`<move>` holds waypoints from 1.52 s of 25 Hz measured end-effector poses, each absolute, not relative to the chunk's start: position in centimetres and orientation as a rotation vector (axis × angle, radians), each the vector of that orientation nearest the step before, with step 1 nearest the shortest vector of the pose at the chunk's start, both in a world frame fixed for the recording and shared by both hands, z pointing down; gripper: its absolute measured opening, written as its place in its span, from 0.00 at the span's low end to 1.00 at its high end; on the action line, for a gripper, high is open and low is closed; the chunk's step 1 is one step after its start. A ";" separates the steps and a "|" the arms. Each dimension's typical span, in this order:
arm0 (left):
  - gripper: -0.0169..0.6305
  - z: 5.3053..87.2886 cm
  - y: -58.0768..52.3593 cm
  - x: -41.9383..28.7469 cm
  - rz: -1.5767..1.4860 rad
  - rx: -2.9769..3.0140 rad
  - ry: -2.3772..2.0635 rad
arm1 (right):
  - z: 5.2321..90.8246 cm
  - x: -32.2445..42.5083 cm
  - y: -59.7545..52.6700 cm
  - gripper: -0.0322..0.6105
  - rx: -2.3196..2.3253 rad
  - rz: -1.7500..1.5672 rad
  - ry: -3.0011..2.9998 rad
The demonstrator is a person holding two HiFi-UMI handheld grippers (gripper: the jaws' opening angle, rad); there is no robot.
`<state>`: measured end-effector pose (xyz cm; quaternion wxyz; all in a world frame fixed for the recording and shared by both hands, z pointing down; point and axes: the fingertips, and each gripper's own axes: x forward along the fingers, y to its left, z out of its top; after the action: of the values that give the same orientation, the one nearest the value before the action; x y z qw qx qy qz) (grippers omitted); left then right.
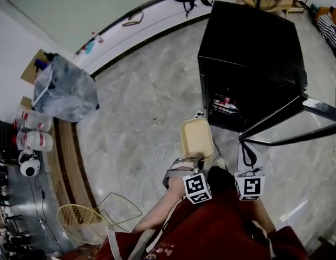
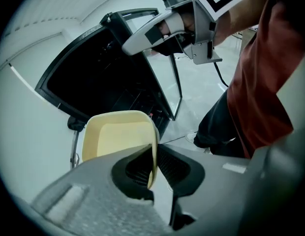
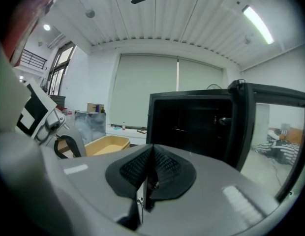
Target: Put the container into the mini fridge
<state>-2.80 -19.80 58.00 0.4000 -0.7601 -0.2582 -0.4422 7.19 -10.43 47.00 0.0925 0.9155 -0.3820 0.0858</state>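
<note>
Fingers of the left gripper are pinched on the near wall of the container, one pad inside it and one outside. The right gripper's fingers are pressed together with nothing between them.

The container is a shallow, pale cream-yellow plastic tub, rectangular with rounded corners and a rolled rim, and it looks empty inside. In the head view it is held out level above the floor, just in front of the mini fridge and slightly left of its open front. It touches only the left gripper.

The mini fridge is a black box standing on the pale marbled floor. Its glass-fronted door is swung wide out to the right, and the right gripper is close beside the door's lower edge. Red and white packages fill the shelf visible in the opening; how much room is left beside them cannot be told.

A thin white cable loops over the floor beneath the container. Well apart to the left are a translucent plastic bin, some white bottles with red labels and a yellow wire basket. The person's red sleeve fills the lower edge of the head view.
</note>
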 end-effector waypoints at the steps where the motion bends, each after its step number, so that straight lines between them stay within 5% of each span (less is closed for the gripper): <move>1: 0.08 58.1 -19.1 -1.6 -1.100 -1.913 -0.680 | 47.1 7.9 -9.7 0.05 2.746 0.259 -1.100; 14: 0.08 60.2 -11.1 11.1 -0.953 -1.744 -0.889 | 47.6 15.8 -0.9 0.05 2.968 0.252 -0.829; 38: 0.08 71.9 -14.2 25.7 -0.950 -1.653 -0.911 | 51.1 18.5 0.0 0.05 3.016 0.326 -0.505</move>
<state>25.72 -14.23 71.92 0.4918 -0.6811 -0.3755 -0.3915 18.51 0.04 51.09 0.0331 0.9802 -0.1640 0.1059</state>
